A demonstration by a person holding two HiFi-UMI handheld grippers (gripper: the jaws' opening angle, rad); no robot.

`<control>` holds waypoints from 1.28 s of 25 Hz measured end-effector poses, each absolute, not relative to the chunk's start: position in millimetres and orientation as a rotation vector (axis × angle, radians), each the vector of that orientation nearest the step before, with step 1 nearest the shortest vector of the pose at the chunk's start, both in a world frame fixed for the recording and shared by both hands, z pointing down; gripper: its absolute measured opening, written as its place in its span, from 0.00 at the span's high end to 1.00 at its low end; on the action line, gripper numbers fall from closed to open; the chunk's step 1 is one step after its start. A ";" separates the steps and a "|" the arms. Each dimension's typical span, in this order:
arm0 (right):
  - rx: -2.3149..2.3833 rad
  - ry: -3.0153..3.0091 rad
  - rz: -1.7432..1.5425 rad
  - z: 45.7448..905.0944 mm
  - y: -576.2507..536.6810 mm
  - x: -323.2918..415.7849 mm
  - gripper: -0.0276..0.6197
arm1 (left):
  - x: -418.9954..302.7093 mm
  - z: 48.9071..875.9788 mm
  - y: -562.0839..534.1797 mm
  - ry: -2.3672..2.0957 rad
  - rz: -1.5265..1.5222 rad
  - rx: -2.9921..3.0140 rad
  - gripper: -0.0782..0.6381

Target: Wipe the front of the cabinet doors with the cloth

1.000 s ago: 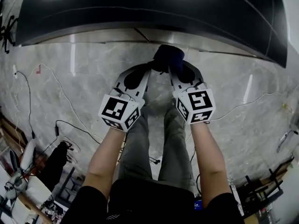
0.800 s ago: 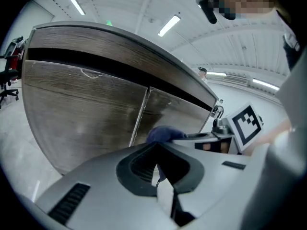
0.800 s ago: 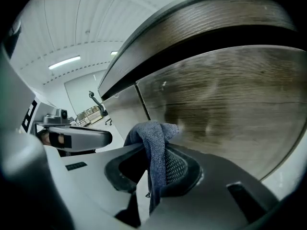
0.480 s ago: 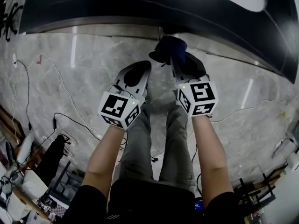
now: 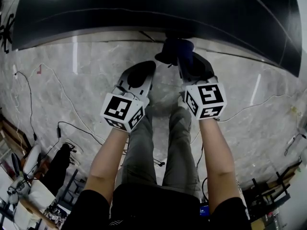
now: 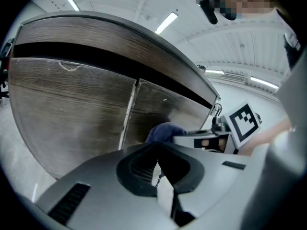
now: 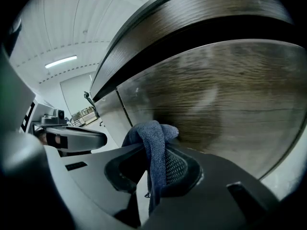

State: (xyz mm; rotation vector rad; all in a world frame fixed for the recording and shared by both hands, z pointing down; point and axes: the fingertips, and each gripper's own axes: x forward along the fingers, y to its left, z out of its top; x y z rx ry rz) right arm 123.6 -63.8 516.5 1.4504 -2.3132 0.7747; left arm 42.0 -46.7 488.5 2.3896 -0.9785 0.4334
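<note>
My right gripper [image 5: 184, 56] is shut on a dark blue cloth [image 5: 175, 48] whose bunched end pokes out past its tips. The cloth [image 7: 151, 138] is held up at the wood-grain cabinet door [image 7: 230, 95], close to the vertical seam between the two doors [image 6: 128, 111]; I cannot tell whether it touches. The cabinet [image 5: 144, 13] runs across the top of the head view under a dark top. My left gripper [image 5: 143, 68] hangs back to the left, shut with nothing in it, apart from the cloth [image 6: 163, 131]. Its jaws [image 6: 157, 164] meet in a thin line.
Black cables [image 5: 72, 128] trail over the grey marble floor [image 5: 72, 71] on the left, and a thin one [image 5: 268, 99] on the right. Clutter [image 5: 29, 186] sits at the lower left, a dark frame [image 5: 268, 195] at the lower right. The person's legs [image 5: 158, 147] stand below the grippers.
A second ago both gripper tips met at the cloth. The right gripper has since carried it forward and rightward to the cabinet's base; the left gripper stays behind, free of it.
</note>
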 end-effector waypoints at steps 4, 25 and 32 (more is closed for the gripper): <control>1.505 -2.276 0.763 518.9 -54.4 156.9 0.85 | 74.5 489.1 -41.5 -0.913 0.448 2.420 0.88; 1.827 -2.076 0.844 530.9 1.4 351.7 0.85 | 247.7 497.2 -0.8 -0.621 0.523 2.523 0.88; 1.875 -2.055 0.860 530.9 14.6 378.3 0.85 | 273.0 498.8 7.2 -0.601 0.532 2.531 0.88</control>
